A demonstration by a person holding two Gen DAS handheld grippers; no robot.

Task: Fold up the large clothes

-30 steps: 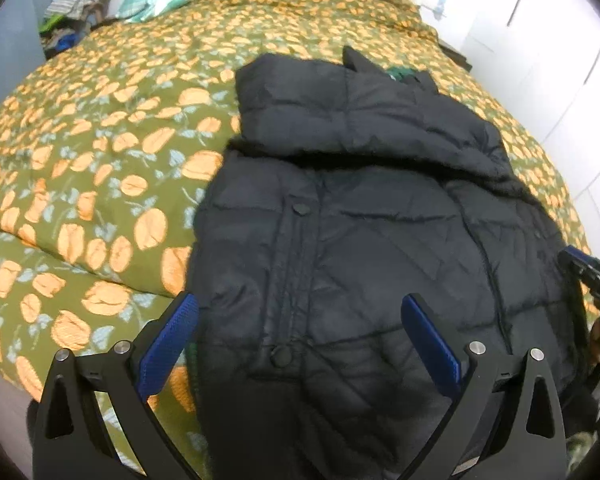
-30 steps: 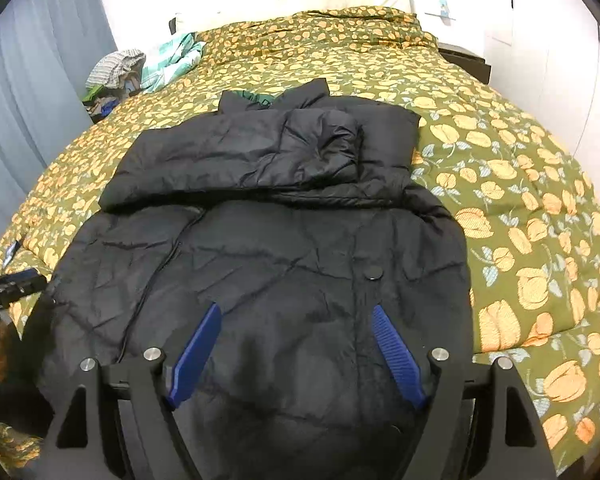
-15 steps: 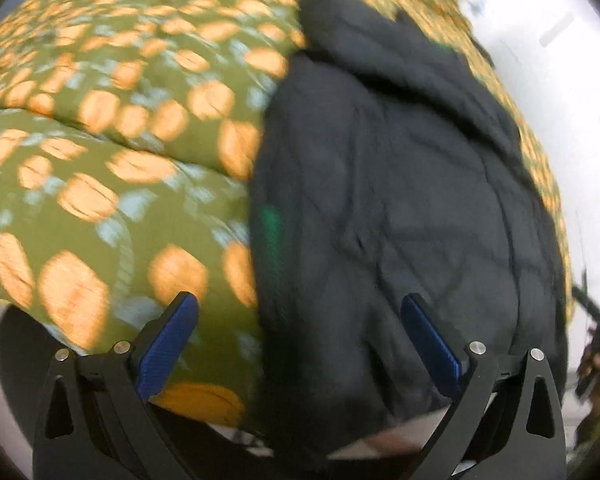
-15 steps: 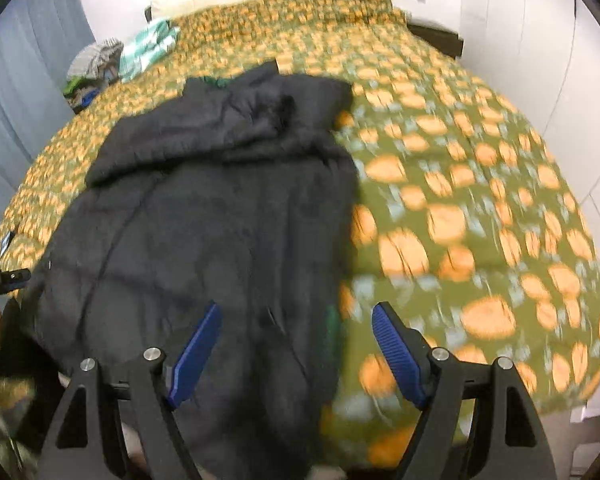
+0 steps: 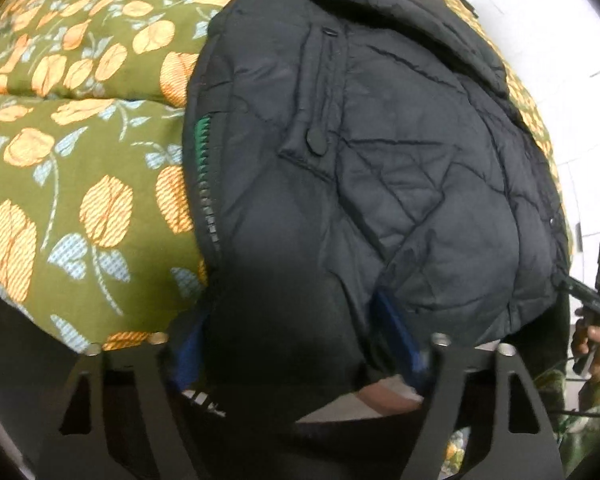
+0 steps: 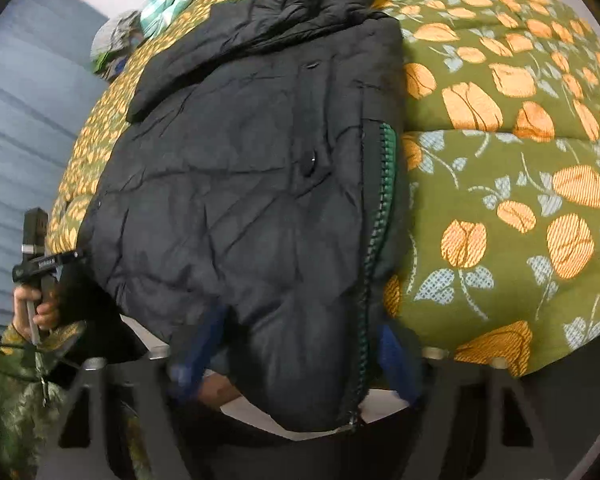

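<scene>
- My left tool (image 5: 296, 344) is closing over the near hem of the black puffer jacket (image 5: 360, 152); fabric bulges between its blue pads, though I cannot tell if they press it.
- My right tool (image 6: 296, 350) is closing too, straddling the other hem corner beside the green-backed zipper (image 6: 380, 200); whether it has a firm pinch I cannot tell.
- The jacket lies flat on the bed's floral bedspread (image 6: 500, 160), its near hem overhanging the edge.

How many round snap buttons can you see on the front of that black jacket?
2: upper snap button near the folded sleeve, lower snap button mid-panel beside the zipper. More may be hidden.
</scene>
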